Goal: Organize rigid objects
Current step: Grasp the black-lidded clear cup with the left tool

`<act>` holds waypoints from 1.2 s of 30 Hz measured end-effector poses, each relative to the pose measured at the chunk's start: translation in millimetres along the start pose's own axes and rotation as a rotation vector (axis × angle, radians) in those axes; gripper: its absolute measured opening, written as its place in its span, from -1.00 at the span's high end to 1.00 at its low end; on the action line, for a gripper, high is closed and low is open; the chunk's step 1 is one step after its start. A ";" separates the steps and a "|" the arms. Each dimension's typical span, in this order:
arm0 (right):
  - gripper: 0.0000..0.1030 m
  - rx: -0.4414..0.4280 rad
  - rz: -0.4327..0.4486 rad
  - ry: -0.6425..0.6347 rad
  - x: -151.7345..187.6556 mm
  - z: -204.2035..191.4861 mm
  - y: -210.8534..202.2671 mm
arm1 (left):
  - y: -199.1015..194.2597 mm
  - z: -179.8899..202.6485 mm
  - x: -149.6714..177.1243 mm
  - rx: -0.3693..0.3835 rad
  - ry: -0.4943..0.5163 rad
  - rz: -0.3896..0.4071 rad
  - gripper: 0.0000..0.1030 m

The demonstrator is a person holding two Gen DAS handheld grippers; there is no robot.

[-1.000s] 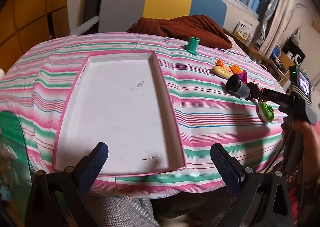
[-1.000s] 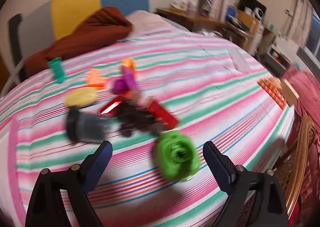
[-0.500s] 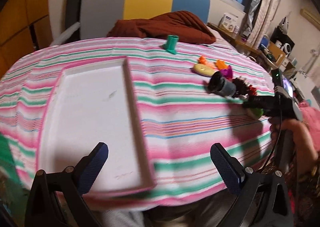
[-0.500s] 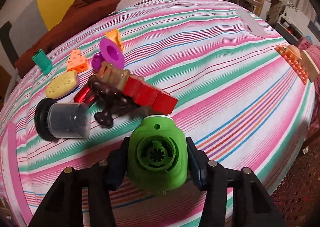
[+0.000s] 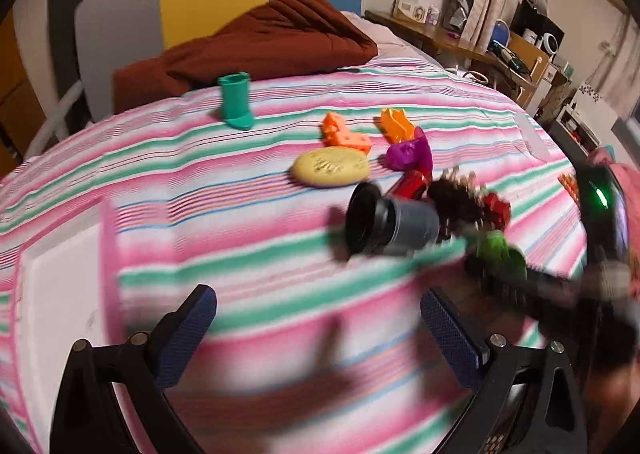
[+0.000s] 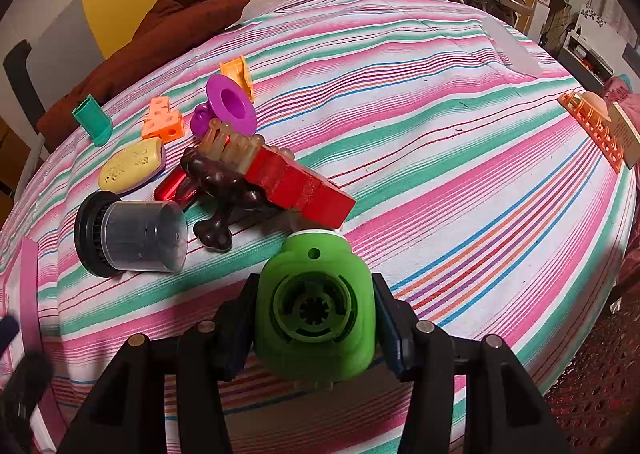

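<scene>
Left wrist view: the tray (image 5: 60,294) has slid off to the left edge, the toys now ahead — left gripper (image 5: 316,334) gapes empty. Right wrist view: right gripper (image 6: 314,318) (wide apart a second ago) clamps the green toy (image 6: 316,314) above the striped cloth (image 6: 440,134).

Left wrist camera looks steeply down over the striped cloth (image 5: 248,190), toys a little ahead, tray (image 5: 60,294) at its left edge. Right wrist camera sits closer, right over the same toy pile (image 6: 224,174). Both views share that pile.
</scene>
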State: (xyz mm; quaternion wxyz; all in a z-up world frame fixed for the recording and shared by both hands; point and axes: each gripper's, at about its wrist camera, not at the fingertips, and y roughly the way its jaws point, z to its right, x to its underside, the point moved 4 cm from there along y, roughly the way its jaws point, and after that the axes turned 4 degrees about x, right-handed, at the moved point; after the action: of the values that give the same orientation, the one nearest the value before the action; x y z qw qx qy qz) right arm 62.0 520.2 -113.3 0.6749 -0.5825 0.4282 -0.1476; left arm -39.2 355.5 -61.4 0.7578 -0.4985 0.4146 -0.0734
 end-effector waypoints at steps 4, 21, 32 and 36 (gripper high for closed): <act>-0.03 -0.009 -0.001 0.008 -1.0 0.6 0.6 | 27.7 3.7 -25.9 0.009 -0.046 0.002 -0.79; -0.04 -0.011 -0.003 0.012 -2.3 1.4 1.4 | 36.3 -100.1 -34.2 0.001 -0.416 0.055 -0.34; -0.04 -0.003 0.000 0.004 -2.3 1.9 1.6 | 19.9 -101.8 -1.7 0.024 -0.355 0.101 -0.53; -0.04 0.001 0.002 -0.002 -1.3 2.1 1.1 | 13.1 -77.7 -15.0 -0.006 -0.232 0.145 -0.68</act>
State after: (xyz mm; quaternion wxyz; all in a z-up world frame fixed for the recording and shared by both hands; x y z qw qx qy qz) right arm 62.5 522.9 -113.9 0.6757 -0.5819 0.4281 -0.1468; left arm -107.3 315.8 -76.2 0.8024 -0.4748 0.3593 0.0408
